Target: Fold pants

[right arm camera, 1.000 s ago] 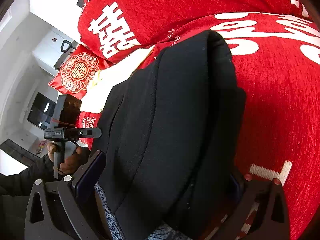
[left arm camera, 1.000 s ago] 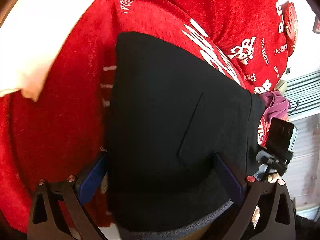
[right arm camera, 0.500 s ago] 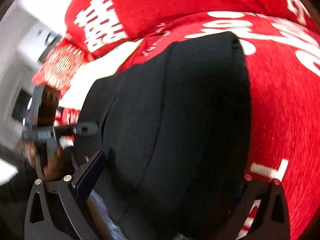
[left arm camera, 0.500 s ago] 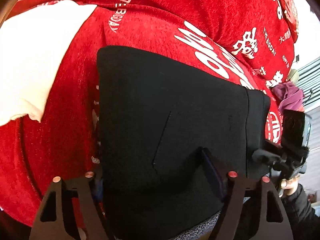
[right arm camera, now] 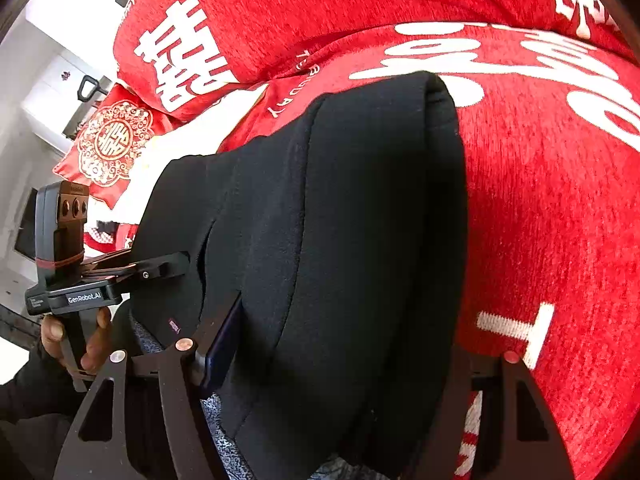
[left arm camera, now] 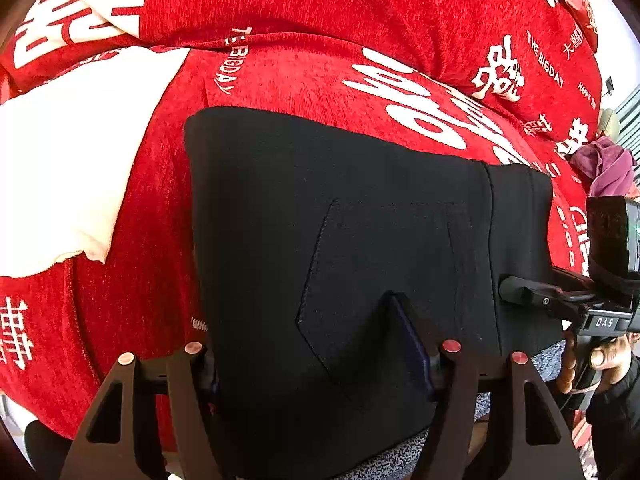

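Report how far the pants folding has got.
Done: the black pants already lie in a compact layered stack on the red blanket. In hand: the left gripper and right gripper each clamp the stack's near edge. Left: letting go.

Black pants [left arm camera: 360, 240] folded thick, lying on red blanket, apparently several layers.

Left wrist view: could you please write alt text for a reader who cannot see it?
Folded black pants lie on a red blanket with white lettering, and the left tongs are closed on their near edge. At the right edge, a hand holds the right tongs against the pants.
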